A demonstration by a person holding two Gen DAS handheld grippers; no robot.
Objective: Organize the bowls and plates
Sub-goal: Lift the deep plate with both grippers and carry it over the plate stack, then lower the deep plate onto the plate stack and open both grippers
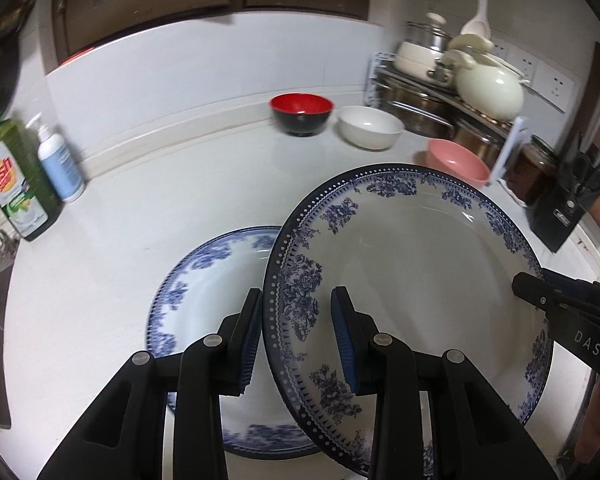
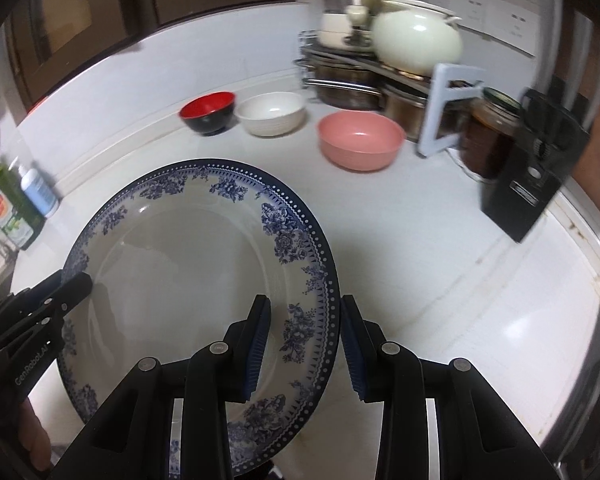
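- Blue-and-white floral ceramic plate hangs tilted between my two grippers, above a second blue-patterned plate lying flat on the white countertop.
- My left gripper straddles its left rim, my right gripper the opposite rim; whether the pads truly pinch, I cannot tell.
- I judge the stacking wants the plate levelled, centred over the lower one, both sides lowered together.
- Red-and-black, white and pink bowls wait near the back wall.
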